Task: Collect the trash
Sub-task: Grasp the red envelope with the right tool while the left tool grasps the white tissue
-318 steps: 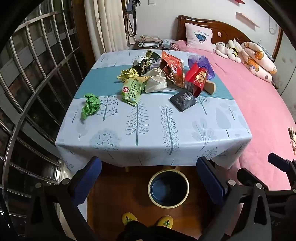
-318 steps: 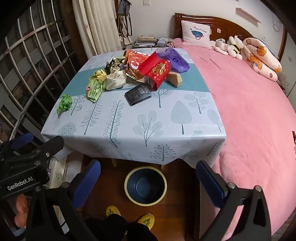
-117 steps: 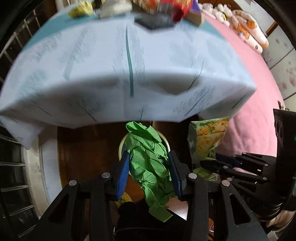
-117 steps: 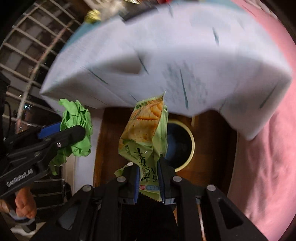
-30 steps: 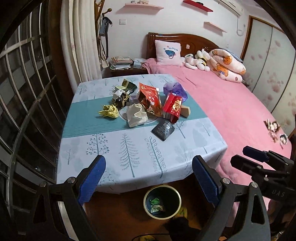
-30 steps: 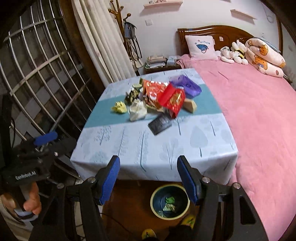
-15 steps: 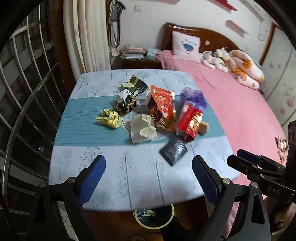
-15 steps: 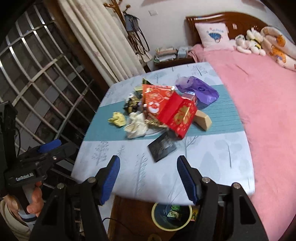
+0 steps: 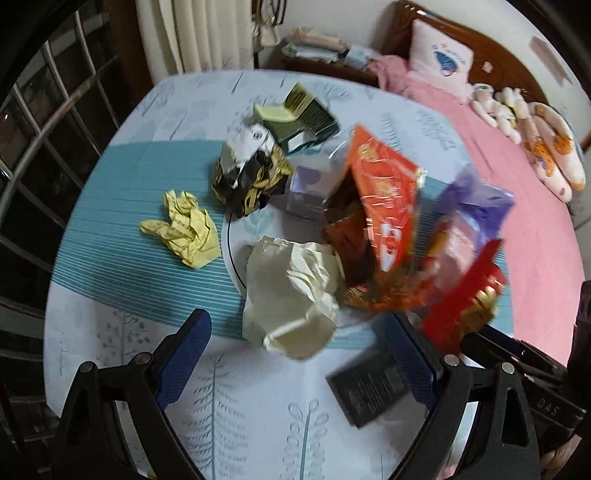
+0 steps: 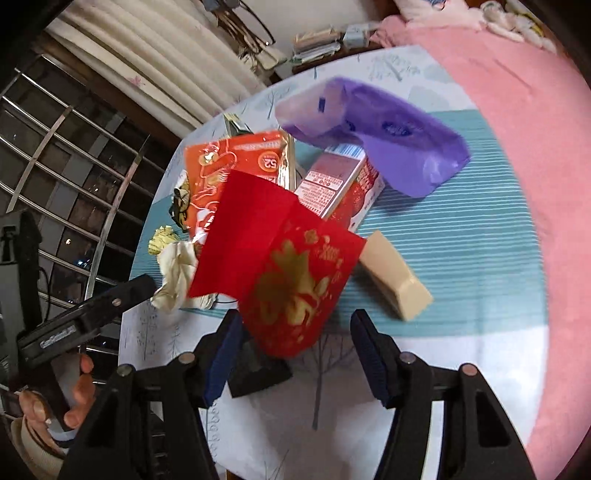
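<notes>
The right gripper (image 10: pixel 295 354), jaws closing, has the red bag (image 10: pixel 280 266) between them, not yet pinched. The left gripper (image 9: pixel 295 358), spread and empty, hangs near the cream paper ball (image 9: pixel 291 295). A careless grab could knock the neighbouring wrappers off the table (image 9: pixel 229 413).

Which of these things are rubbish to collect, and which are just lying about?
Rubbish, likely:
- cream wad
- yellow wad
- red bag
- orange packet
- purple bag
- black card

Just lying about:
- pillow
- plush toys
- curtain
- books
</notes>
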Demonstrator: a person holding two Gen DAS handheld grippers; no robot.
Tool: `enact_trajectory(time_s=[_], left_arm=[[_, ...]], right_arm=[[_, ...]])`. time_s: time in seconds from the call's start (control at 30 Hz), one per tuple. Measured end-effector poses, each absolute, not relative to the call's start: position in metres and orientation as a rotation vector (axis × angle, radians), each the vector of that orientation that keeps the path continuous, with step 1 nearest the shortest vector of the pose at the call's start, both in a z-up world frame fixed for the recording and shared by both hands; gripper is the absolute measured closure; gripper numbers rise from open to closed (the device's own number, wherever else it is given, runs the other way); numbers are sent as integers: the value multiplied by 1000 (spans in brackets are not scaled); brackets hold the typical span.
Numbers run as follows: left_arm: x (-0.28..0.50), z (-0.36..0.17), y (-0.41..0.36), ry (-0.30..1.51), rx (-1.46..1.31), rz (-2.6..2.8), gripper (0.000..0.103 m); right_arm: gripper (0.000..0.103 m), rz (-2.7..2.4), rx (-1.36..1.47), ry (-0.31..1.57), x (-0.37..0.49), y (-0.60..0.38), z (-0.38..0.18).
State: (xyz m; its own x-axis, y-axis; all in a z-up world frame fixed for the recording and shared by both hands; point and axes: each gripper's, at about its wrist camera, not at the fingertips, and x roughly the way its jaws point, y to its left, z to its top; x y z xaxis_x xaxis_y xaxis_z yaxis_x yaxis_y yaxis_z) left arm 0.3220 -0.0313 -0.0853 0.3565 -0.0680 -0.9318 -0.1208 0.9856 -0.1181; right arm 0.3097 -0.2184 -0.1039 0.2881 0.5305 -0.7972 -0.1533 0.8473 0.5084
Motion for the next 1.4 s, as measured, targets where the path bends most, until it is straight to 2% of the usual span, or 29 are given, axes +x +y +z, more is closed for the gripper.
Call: enact_trajectory(time_s=[0.17,0.23,0.3,0.5,0.57,0.6,0.67,0.83,0.97,1.1,1.23,1.4], left_arm=[[338,-108,-26,1253,-199,63,10],[342,-116,-27,1267,-191,72,10],[346,-121,-26,1274,-190,77,10],[353,-137,-27,1312,-171,62,10],[353,-140,-26,1312,-171,62,13],[353,-141,-26,1312,-177,53,15],[354,-144,-27,1321,-186,38,29],[350,-142,-32,1298,-166,33,40],[345,-132,-37,1279,-164,13,53],[339,-126,-35,1293,-172,23,55],[330,-126,-28,1312,-207,0,46],[319,-128,-15,1316,-238,-3,46]], right_arm=[[53,518,419,1204,320,-219,-115],[60,533,425,1197,322,-218,-116],[72,547,423,1193,323,-217,-114],[83,606,365,1145,320,-210,-101],[85,616,362,1136,321,-209,-100],[86,620,362,1134,321,-209,-99],[87,626,364,1131,321,-211,-99],[89,633,371,1123,321,-216,-94],[89,637,374,1116,317,-222,-89],[89,635,381,1109,312,-227,-84],[89,630,379,1110,309,-228,-83],[89,633,374,1115,308,-226,-84]])
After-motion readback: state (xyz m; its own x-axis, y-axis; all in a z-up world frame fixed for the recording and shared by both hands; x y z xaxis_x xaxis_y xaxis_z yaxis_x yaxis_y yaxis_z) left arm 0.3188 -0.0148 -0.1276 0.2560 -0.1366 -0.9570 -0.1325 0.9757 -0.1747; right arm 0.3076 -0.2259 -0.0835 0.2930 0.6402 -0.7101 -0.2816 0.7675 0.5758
